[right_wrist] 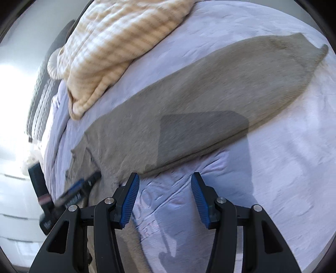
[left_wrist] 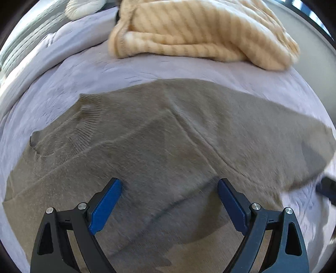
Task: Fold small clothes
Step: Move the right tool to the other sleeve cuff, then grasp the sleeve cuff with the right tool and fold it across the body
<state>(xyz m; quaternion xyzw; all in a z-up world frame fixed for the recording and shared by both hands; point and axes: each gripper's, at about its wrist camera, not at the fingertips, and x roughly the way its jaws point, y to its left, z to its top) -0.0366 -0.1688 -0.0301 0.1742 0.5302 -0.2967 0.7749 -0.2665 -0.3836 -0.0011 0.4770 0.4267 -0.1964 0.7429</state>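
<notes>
A grey-brown knit sweater (left_wrist: 159, 134) lies spread flat on a pale lilac bed cover (left_wrist: 147, 69). Its ribbed collar (left_wrist: 88, 117) is at the left, and a sleeve runs out to the right. My left gripper (left_wrist: 169, 187) is open, just above the sweater's body, holding nothing. In the right wrist view the sweater's sleeve (right_wrist: 210, 109) stretches up to the right, its ribbed cuff (right_wrist: 302, 52) at the far end. My right gripper (right_wrist: 164, 180) is open and empty over the bed cover (right_wrist: 273, 168), just below the sleeve's lower edge. The left gripper (right_wrist: 73, 195) shows blurred at the left.
A cream and tan striped garment (left_wrist: 201, 31) lies bunched at the far side of the bed; it also shows in the right wrist view (right_wrist: 113, 42). A white fluffy item (left_wrist: 84, 8) sits at the top left. The bed's edge drops off at the left of the right wrist view.
</notes>
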